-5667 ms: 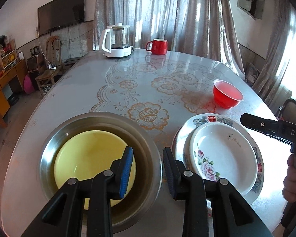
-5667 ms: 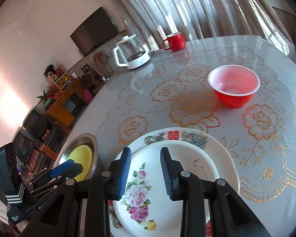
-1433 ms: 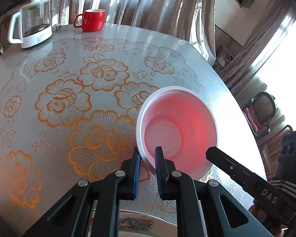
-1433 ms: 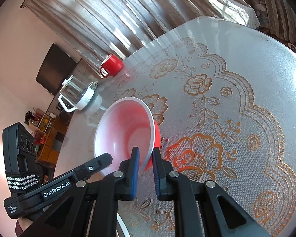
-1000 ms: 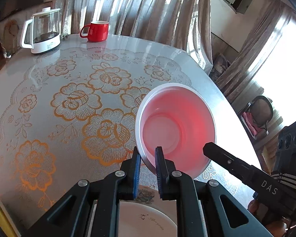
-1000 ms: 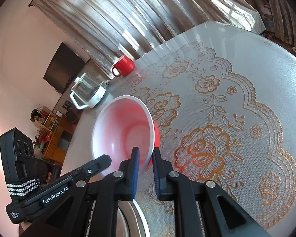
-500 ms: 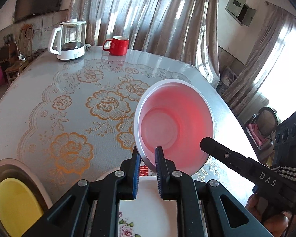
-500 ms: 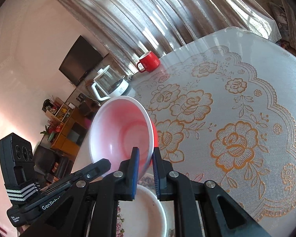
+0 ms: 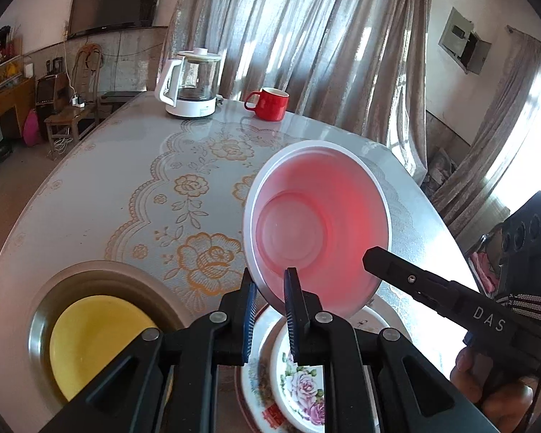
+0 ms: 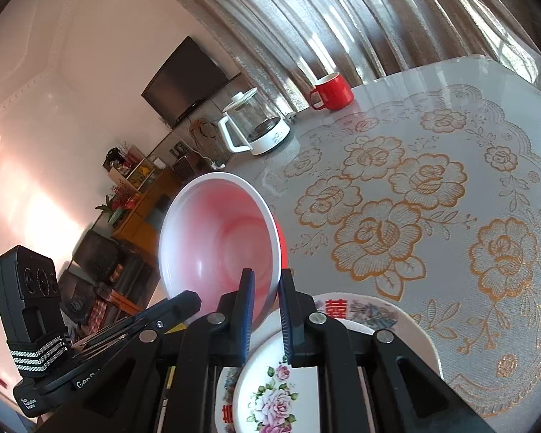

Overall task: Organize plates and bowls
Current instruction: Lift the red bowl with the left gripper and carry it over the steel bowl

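Red bowl point(image 9: 317, 223) clamped at its rim by left gripper point(image 9: 270, 297) and right gripper point(image 10: 265, 297), tilted, raised above floral plates point(image 10: 407, 328).

A home living-dining room: a round table point(image 9: 90, 195) under a floral lace cloth, a glass kettle point(image 9: 194, 84) and red mug point(image 9: 270, 104), long curtains point(image 9: 306, 36), a wall TV point(image 9: 115, 0), and a wooden cabinet point(image 9: 3, 104) with clutter.

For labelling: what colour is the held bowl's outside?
Red outside on the bowl, pinkish-white inside; right wrist view shows it best.
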Demonstrator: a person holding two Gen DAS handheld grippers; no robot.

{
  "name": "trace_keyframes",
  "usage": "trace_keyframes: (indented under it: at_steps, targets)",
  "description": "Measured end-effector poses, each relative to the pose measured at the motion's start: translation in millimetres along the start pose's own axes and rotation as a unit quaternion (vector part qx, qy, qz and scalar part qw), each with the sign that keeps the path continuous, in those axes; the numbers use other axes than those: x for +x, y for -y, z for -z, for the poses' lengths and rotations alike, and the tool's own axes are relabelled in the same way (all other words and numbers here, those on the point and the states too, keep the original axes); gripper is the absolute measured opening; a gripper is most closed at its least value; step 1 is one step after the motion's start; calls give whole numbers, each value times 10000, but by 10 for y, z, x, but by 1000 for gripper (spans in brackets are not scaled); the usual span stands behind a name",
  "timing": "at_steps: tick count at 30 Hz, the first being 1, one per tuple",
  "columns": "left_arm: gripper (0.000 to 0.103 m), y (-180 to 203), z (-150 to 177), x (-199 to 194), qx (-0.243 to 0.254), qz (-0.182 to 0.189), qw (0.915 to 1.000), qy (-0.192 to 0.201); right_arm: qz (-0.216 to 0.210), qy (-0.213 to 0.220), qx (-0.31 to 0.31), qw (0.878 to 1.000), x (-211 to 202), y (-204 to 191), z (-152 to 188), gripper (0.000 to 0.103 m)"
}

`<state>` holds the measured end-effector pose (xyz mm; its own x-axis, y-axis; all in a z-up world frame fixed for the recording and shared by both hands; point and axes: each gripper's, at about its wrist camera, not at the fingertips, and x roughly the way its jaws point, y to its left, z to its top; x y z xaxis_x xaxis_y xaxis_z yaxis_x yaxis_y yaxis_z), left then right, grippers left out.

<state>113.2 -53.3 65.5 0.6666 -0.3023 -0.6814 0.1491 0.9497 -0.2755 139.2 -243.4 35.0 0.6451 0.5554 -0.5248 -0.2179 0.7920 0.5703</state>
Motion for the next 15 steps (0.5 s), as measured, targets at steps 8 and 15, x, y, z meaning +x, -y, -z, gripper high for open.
trace_keyframes:
  at_steps: [8, 15]
  targets:
    - [15, -357, 137, -195, -260, -194, 9994, 79, -216, -270, -254, 9991, 241, -324, 111, 12]
    - [16, -642, 279, -379, -480, -277, 9984, 120, -392, -499, -460, 9969, 395, -587, 224, 12]
